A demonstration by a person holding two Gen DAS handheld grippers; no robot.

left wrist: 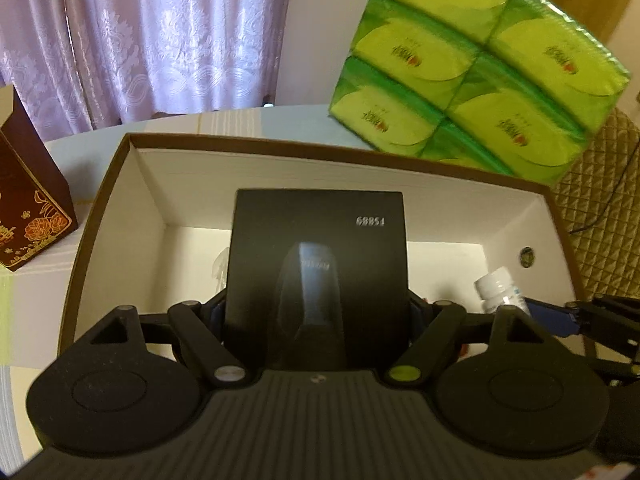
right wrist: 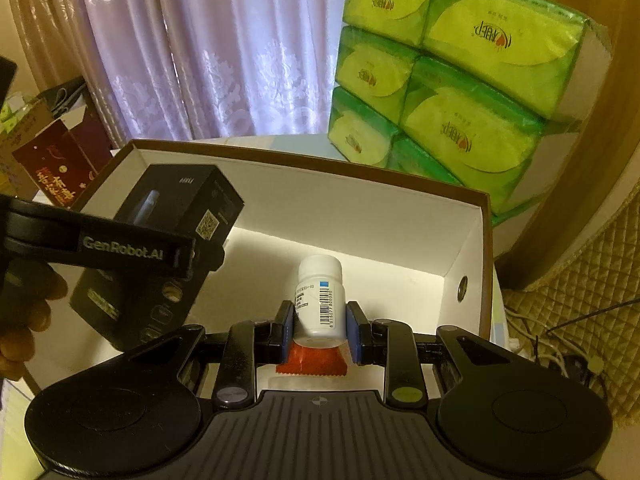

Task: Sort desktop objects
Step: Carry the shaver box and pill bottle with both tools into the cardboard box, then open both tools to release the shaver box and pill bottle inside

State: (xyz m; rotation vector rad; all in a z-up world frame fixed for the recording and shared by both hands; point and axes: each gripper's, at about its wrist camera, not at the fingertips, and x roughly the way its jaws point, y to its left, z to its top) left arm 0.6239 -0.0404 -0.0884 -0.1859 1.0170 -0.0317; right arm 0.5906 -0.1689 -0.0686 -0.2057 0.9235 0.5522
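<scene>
A black product box [left wrist: 316, 264] stands upright between the fingers of my left gripper [left wrist: 316, 312], which is shut on it over the open white-lined cardboard box [left wrist: 280, 168]. The right wrist view shows the same black box [right wrist: 168, 248] at the left, held above the cardboard box [right wrist: 360, 192]. My right gripper [right wrist: 320, 326] is shut on a white pill bottle [right wrist: 320, 300] with a barcode label, inside the cardboard box. A red sachet [right wrist: 312, 362] lies on the box floor under the bottle. The bottle [left wrist: 500, 290] also shows at the right in the left wrist view.
A tall stack of green tissue packs [right wrist: 452, 88] stands behind the cardboard box at the right. A dark red printed carton [left wrist: 28, 208] stands left of it. Lilac curtains [left wrist: 160, 40] hang behind. A quilted beige cover [right wrist: 580, 300] and cables lie at the right. A hand [right wrist: 24, 320] holds the left gripper.
</scene>
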